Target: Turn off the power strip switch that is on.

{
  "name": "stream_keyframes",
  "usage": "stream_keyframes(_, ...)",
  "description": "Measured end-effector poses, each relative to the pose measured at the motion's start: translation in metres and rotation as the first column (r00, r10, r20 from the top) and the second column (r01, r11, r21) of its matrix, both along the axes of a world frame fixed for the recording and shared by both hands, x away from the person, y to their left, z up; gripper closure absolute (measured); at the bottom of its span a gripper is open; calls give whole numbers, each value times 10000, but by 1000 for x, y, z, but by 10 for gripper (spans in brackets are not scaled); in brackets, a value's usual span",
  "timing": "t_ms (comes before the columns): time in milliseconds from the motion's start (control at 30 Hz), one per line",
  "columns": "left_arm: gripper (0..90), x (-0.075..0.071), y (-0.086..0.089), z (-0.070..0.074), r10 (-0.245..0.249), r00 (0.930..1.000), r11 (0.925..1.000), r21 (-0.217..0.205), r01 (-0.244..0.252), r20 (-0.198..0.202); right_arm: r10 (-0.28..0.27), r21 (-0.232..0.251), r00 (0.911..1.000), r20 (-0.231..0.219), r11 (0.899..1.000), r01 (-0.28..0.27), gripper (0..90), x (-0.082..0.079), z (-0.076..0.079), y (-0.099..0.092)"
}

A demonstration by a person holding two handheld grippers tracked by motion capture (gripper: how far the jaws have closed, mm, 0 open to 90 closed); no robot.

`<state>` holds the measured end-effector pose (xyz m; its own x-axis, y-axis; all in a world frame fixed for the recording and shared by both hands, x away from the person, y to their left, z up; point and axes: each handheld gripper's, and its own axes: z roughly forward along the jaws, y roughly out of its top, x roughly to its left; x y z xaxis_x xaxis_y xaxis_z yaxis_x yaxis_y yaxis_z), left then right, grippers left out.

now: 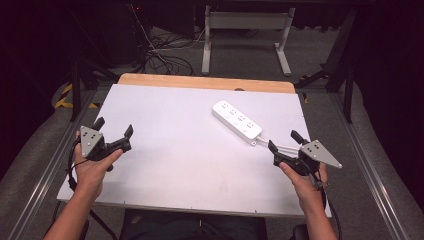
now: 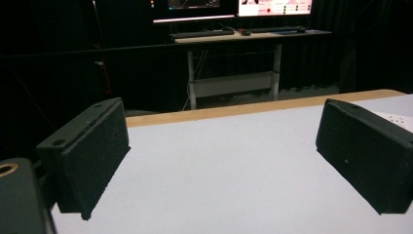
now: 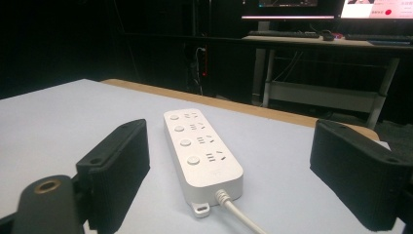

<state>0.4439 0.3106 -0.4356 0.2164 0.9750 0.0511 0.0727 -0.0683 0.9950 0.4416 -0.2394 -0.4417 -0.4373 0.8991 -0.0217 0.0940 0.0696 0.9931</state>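
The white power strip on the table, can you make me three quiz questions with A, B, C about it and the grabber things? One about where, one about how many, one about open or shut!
1. Where does the power strip lie on the table?
A. nearer the left gripper
B. nearer the right gripper
C. on the floor

2. How many round buttons does the power strip have?
A. two
B. four
C. six

3. How do the two grippers stand?
A. both open
B. both shut
C. one shut on the cord

Answers:
1. B: in the high view it lies on the table's right half, just ahead of the right gripper, far from the left gripper.
2. B: the right gripper view shows four buttons in a row.
3. A: each gripper's jaws stand wide apart with nothing between them.
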Motion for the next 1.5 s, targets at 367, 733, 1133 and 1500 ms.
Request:
stream_keyframes(367, 56, 0, 0, 0, -58, 10000, 10000, -22, 58, 10, 43, -136, 10000, 38, 9999, -42, 149, -1, 0, 2)
stream_keyframes(733, 57, 1, -1, 0, -138, 9999, 9999, -28, 138, 23, 50, -139, 10000, 66, 9999, -49, 166, -2, 0, 1)
stream_keyframes(1133, 57, 2, -1, 0, -124, 9999, 9999, -27, 125, 24, 220, -229, 9997, 85, 9995, -218, 270, -3, 0, 1)
stream_keyframes(1500, 58, 1, -1, 0, -140, 9999, 9999, -24, 140, 37, 659, -282, 9978, -32, 9974, -659, 686, -4, 3, 3)
